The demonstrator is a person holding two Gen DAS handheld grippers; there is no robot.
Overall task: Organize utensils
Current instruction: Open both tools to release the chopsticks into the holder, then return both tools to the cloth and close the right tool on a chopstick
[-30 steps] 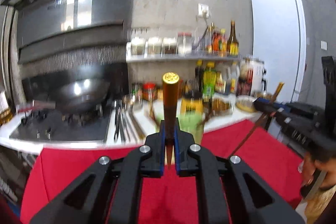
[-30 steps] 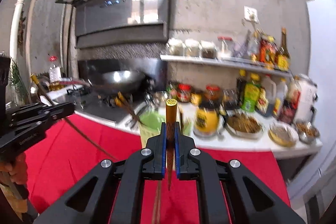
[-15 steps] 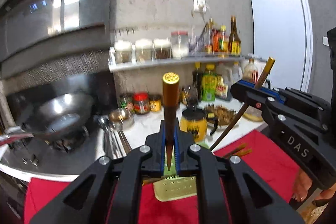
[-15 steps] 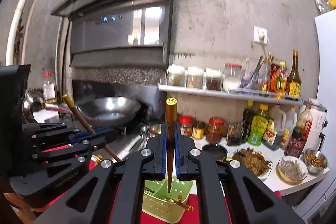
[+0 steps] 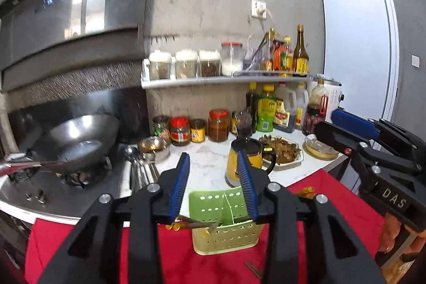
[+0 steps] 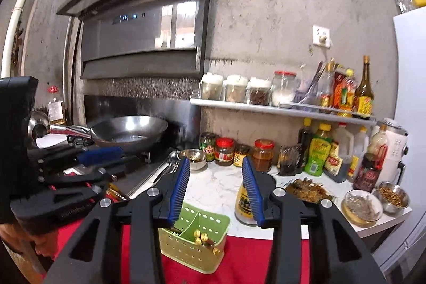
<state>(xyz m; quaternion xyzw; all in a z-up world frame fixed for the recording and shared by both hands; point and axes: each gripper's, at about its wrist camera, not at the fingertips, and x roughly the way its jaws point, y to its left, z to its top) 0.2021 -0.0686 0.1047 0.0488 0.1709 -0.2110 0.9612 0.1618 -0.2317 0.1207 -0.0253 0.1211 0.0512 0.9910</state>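
Left wrist view first: the left gripper (image 5: pixel 214 186) has its blue-padded jaws apart and opening, nothing pinched between them, and it hangs right over the green utensil caddy (image 5: pixel 226 226) that sits on the red cloth (image 5: pixel 340 206) near the cloth's far edge, just in front of the white counter (image 5: pixel 210 159). Brown chopsticks (image 5: pixel 195 225) with gold caps lie tilted in the caddy's left compartment, poking out over its left rim. Behind the caddy, on the counter, there's a yellow kettle (image 5: pixel 246 151), a plate of food to its right, and metal spoons (image 5: pixel 137 164) by the counter's left edge next to the wok (image 5: pixel 77 143). The right gripper (image 5: pixel 372 143) comes in from the right side, held by a hand (image 5: pixel 399 233). Right wrist view: the right gripper (image 6: pixel 215 189) is also spread and opening with nothing in it, above the same caddy (image 6: pixel 195 244), where the gold-capped chopsticks (image 6: pixel 202 238) show bunched in one compartment beside the divider. The left gripper (image 6: pixel 69 172) sits at the left, jaws hard to read from here. Jars and sauce bottles line the counter's back edge.
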